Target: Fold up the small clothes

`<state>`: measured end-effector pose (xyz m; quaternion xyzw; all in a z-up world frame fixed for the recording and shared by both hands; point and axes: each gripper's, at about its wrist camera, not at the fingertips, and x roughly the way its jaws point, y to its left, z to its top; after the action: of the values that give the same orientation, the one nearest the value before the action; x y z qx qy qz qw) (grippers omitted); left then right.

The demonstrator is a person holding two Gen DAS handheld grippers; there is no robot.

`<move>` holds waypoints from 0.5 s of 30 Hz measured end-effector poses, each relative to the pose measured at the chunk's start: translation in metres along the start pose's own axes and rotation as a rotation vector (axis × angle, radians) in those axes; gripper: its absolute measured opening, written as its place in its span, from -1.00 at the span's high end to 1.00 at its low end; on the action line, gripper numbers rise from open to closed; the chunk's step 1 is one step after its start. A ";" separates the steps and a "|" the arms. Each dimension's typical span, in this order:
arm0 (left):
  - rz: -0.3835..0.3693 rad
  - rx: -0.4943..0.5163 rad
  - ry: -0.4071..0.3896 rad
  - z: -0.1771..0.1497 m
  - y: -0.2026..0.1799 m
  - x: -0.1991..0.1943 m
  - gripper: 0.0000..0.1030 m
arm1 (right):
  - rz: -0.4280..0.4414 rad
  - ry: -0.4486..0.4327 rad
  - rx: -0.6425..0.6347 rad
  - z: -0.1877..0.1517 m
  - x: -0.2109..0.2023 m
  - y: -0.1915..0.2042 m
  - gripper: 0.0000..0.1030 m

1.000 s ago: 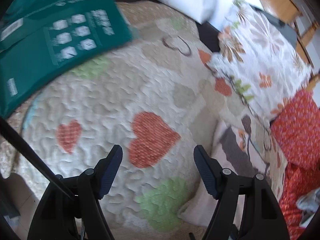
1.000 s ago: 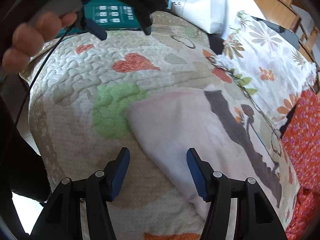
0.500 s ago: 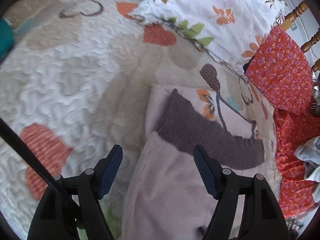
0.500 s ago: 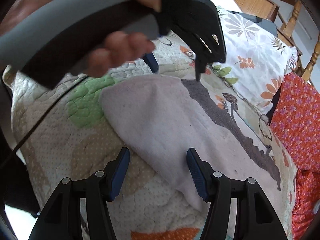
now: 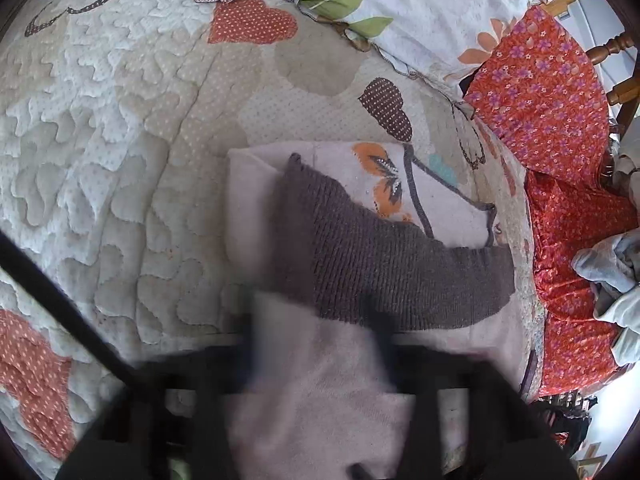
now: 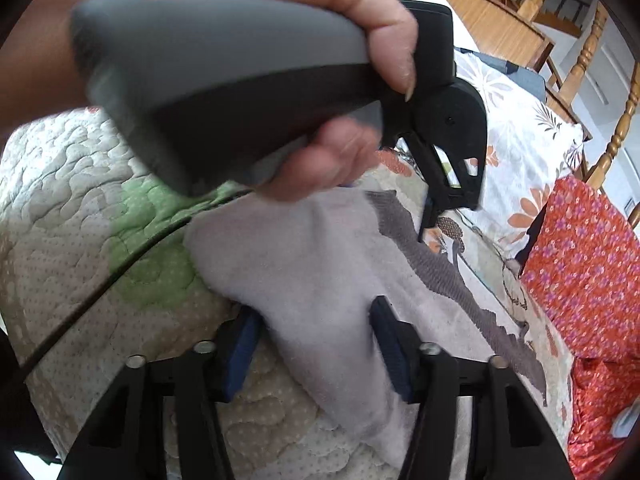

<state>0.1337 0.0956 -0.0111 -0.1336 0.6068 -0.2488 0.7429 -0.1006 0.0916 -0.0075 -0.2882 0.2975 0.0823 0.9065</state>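
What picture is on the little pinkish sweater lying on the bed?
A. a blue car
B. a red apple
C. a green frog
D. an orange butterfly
D: an orange butterfly with dark markings shows on the pale sweater, just above its grey knitted band.

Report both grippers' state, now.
Left gripper: closing, sweater between the jaws; grip too blurred to tell.
Right gripper: closing, sweater edge between the jaws, not yet pinched.

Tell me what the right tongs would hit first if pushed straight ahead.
Most likely the pale pink garment: the right tongs, closing, already straddle its near edge, with the quilt directly beneath.
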 end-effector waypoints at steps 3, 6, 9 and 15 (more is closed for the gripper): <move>-0.043 -0.062 -0.048 0.001 0.009 -0.011 0.82 | -0.024 0.000 -0.025 -0.001 -0.003 0.010 0.55; -0.102 -0.092 -0.121 -0.004 0.002 -0.026 0.83 | -0.008 0.002 0.029 -0.001 -0.008 -0.001 0.67; -0.099 -0.043 -0.171 -0.014 -0.023 -0.039 0.83 | -0.008 -0.021 0.080 -0.003 -0.024 -0.021 0.69; -0.100 0.100 -0.170 -0.025 -0.118 -0.048 0.83 | -0.079 -0.073 0.148 -0.028 -0.078 -0.077 0.70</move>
<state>0.0783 0.0245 0.0822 -0.1472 0.5210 -0.3031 0.7842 -0.1534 0.0143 0.0561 -0.2286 0.2580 0.0348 0.9381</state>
